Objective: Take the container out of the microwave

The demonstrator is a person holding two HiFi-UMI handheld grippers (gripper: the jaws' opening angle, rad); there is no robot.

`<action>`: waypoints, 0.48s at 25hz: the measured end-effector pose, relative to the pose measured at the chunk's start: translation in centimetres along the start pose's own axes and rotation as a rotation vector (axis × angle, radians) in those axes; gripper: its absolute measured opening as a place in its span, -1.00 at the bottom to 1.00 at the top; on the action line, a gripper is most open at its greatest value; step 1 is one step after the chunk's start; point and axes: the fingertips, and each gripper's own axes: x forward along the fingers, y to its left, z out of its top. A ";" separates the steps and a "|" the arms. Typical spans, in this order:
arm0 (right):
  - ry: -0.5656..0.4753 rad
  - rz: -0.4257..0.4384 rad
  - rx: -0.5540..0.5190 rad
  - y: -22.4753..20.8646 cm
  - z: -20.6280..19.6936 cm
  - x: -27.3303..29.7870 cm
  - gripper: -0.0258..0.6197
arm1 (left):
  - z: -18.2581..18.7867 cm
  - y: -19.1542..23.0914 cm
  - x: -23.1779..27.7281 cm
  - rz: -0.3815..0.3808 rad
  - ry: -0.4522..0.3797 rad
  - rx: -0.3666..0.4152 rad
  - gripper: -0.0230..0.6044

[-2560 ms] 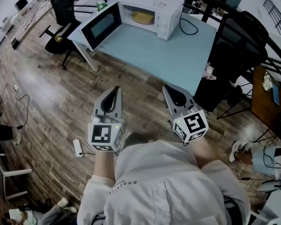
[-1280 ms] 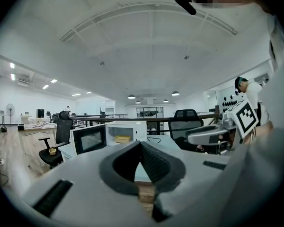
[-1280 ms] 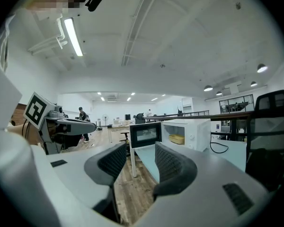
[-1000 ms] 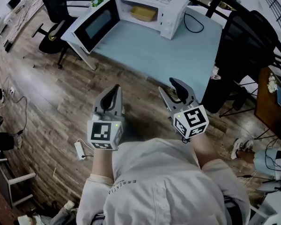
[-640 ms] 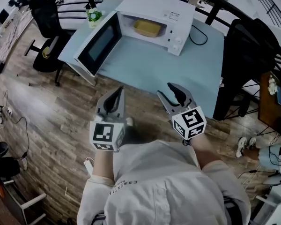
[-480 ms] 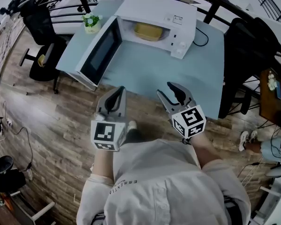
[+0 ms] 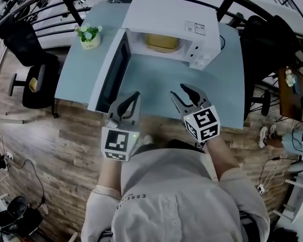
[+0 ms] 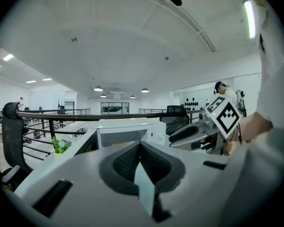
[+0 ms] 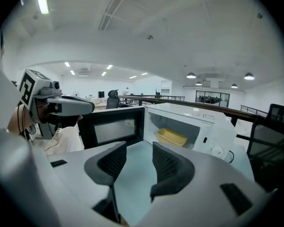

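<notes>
A white microwave [image 7: 166, 14] stands at the back of the pale blue table [image 7: 161, 84], its door [image 7: 112, 72] swung open to the left. A yellow container [image 7: 162, 42] sits inside the cavity and also shows in the right gripper view [image 9: 172, 136]. My left gripper [image 7: 133, 96] hovers over the table's front edge near the door, its jaws shut on nothing [image 8: 140, 148]. My right gripper [image 7: 181, 92] is held beside it, in front of the cavity and well short of it, open with an empty gap [image 9: 138, 148].
A small potted plant [image 7: 89, 35] stands on the table's back left corner. Black office chairs sit to the left [image 7: 28, 49] and right [image 7: 272, 39] of the table. A dark railing [image 7: 70, 6] runs behind it. Wooden floor [image 7: 45, 135] lies below.
The person has walked up to the table: the microwave is nearer and more centred, and both grippers are now over the table's front edge instead of the floor.
</notes>
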 end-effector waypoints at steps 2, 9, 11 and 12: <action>0.041 -0.001 -0.022 -0.8 -0.1 1.8 -0.36 | -0.4 0.7 1.2 -0.020 0.008 -0.005 -0.95; 0.224 0.041 -0.235 -4.7 -0.5 8.9 -0.36 | -0.9 3.3 5.6 -0.039 0.016 -0.016 -0.95; 0.265 0.054 -0.308 -6.0 -0.7 10.8 -0.36 | -0.9 4.1 6.7 -0.033 0.015 -0.017 -0.95; 0.286 0.063 -0.336 -6.5 -0.9 11.7 -0.36 | -1.0 4.4 7.3 -0.030 0.014 -0.018 -0.95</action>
